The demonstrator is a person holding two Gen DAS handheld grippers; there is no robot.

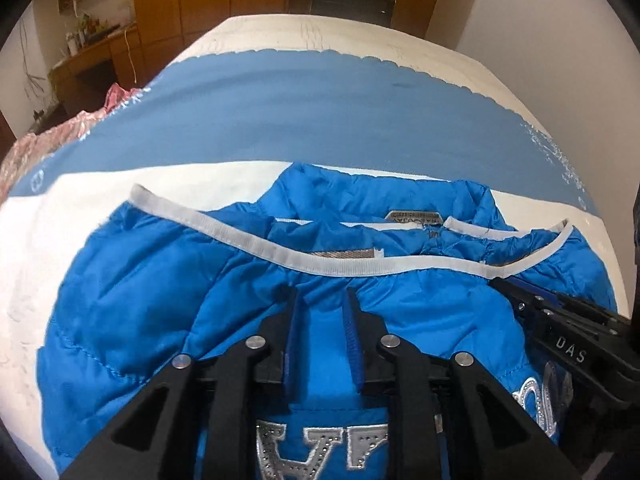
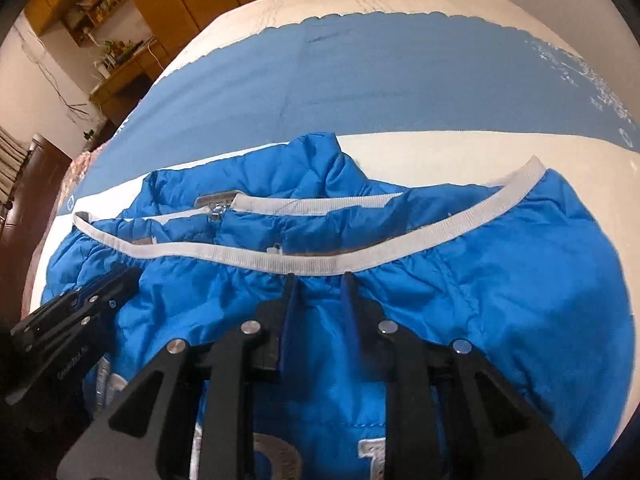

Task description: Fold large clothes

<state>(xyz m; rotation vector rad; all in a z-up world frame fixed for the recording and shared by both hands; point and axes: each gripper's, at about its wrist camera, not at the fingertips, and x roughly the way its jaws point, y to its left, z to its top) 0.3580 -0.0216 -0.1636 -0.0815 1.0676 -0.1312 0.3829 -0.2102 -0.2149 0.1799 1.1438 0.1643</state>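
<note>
Bright blue padded jacket (image 1: 160,280) on the white-and-blue bedspread (image 1: 320,112), grey-trimmed hem running crosswise, collar toward far edge, left gripper (image 1: 320,300) and right gripper (image 2: 320,284) each pinching jacket fabric near the hem.

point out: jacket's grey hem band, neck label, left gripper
grey hem band (image 1: 332,266): left wrist view, middle of the band.
neck label (image 1: 416,216): left wrist view, centre of the grey tag.
left gripper (image 1: 320,304): left wrist view, midway between fingertips, blue jacket (image 1: 140,300) between them.

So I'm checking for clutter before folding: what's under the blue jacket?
The jacket lies on a white sheet, beyond it a blue cloth. Anything directly beneath the jacket is covered.
</note>
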